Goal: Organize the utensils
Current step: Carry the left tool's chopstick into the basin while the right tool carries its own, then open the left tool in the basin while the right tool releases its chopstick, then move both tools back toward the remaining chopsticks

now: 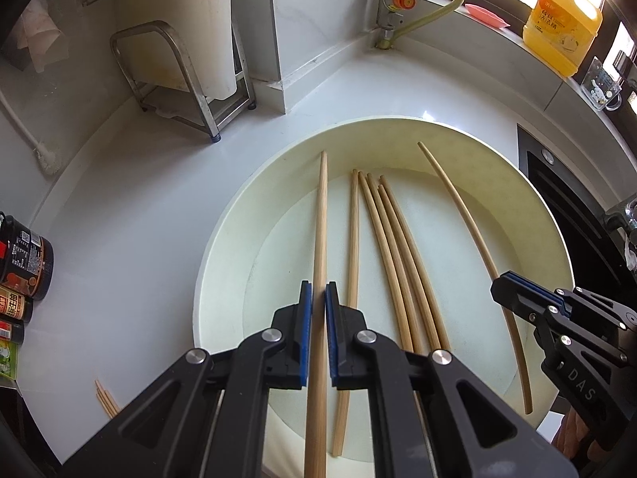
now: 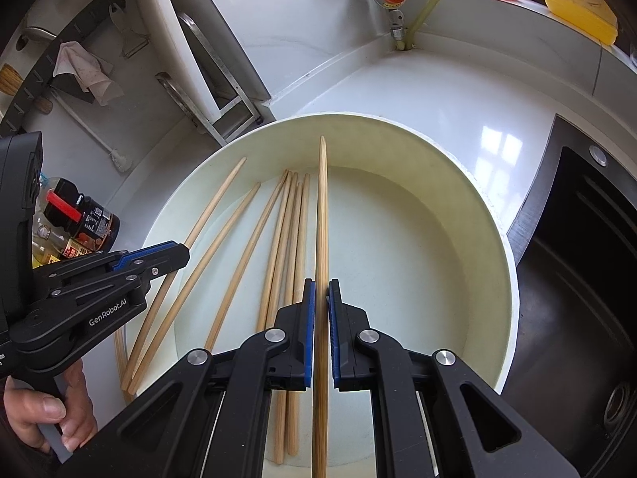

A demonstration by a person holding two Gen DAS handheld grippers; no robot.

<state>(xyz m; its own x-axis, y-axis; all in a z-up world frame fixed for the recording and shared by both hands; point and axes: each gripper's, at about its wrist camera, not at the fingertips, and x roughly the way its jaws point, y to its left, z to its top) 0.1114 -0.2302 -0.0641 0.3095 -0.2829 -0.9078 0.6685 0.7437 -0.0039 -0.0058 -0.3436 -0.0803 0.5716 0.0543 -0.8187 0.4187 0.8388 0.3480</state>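
Each hand has one chopstick clamped: the left tongs (image 1: pixel 318 290) pinch a chopstick (image 1: pixel 321 215) and the right tongs (image 2: pixel 321 290) pinch another chopstick (image 2: pixel 322 207), both held lengthwise over the cream basin (image 1: pixel 458 135) on the white surface (image 1: pixel 139 219). Five more loose chopsticks (image 1: pixel 382 239) lie on the basin floor. The step in hand looks like gathering sticks singly; whether the held tips touch the basin is unclear. Next, the two want bringing together and carrying to their place.
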